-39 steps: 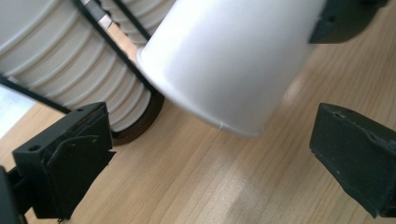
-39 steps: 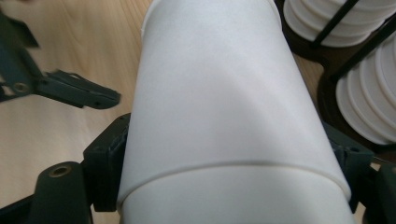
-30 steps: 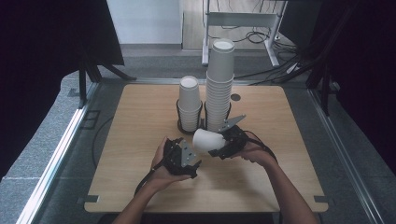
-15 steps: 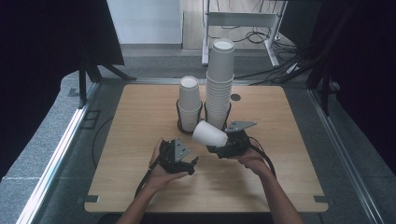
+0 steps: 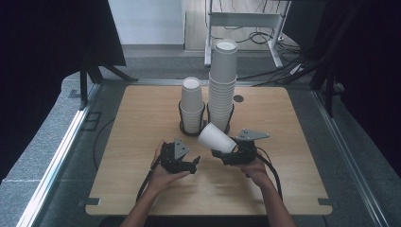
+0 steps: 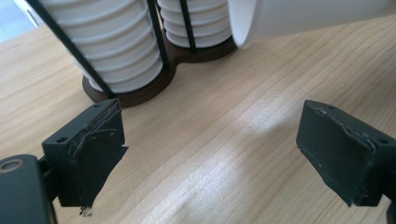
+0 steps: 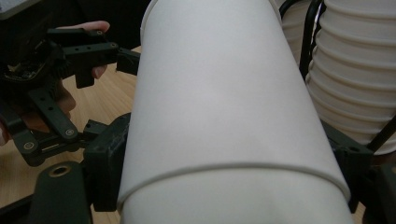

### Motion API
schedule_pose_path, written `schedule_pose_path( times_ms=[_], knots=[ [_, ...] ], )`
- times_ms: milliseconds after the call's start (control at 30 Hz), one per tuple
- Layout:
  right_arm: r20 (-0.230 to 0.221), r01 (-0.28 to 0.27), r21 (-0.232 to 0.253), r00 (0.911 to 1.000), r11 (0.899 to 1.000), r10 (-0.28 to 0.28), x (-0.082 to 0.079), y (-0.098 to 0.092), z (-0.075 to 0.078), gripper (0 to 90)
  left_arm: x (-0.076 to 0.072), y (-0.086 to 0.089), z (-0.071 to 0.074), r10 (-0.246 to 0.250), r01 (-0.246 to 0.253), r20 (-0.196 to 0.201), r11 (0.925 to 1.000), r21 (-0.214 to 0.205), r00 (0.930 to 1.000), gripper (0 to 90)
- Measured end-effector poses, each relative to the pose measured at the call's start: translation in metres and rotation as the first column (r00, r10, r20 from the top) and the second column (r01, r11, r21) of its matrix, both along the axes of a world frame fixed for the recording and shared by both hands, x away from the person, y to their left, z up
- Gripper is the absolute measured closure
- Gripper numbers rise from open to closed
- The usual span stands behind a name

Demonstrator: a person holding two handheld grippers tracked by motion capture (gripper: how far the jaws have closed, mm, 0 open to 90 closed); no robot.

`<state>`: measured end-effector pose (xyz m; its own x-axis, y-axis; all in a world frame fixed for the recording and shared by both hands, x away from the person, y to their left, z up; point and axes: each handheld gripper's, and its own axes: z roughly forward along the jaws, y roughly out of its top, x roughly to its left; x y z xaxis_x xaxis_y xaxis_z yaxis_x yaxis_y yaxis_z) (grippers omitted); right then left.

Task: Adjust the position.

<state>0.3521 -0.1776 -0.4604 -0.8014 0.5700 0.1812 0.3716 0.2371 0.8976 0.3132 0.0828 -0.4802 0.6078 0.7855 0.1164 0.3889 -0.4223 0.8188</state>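
Observation:
My right gripper [image 5: 228, 152] is shut on a white paper cup [image 5: 215, 137], which lies tilted with its mouth toward the cup stacks; in the right gripper view the cup [image 7: 219, 107] sits between both jaws. My left gripper [image 5: 193, 165] rests low over the table to its left, open, and its jaws have just been closing with nothing between them [image 6: 210, 149]. The held cup's rim [image 6: 261, 23] hangs ahead of it. A short cup stack [image 5: 191, 104] and a tall cup stack [image 5: 222, 80] stand in a black wire holder [image 6: 140, 93].
The wooden table [image 5: 142, 123] has bare surface left and right of the holder. A small round hole [image 5: 238, 98] sits behind the tall stack. Cables trail from both grippers toward the near edge. A metal frame [image 5: 246, 19] stands beyond the table.
The right gripper with its cup has drifted slightly toward the near edge and a little lower. The left hand stays about where it was.

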Motion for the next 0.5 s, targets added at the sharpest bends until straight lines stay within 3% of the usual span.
schedule_pose_path(
  times_ms=[200,500],
  knots=[
    [0.017,0.023,0.060,0.9996,0.998,-0.024,-0.003,-0.002,-0.009,20.2,0.000,0.006,-0.004,0.011,-0.012,-0.031,0.9994,-0.031,0.9995,8.3],
    [0.060,0.033,0.100,0.9974,0.994,-0.039,-0.010,-0.003,-0.015,20.2,0.000,0.015,-0.008,0.038,-0.051,-0.094,0.9884,-0.143,0.9948,11.8]
  ],
)
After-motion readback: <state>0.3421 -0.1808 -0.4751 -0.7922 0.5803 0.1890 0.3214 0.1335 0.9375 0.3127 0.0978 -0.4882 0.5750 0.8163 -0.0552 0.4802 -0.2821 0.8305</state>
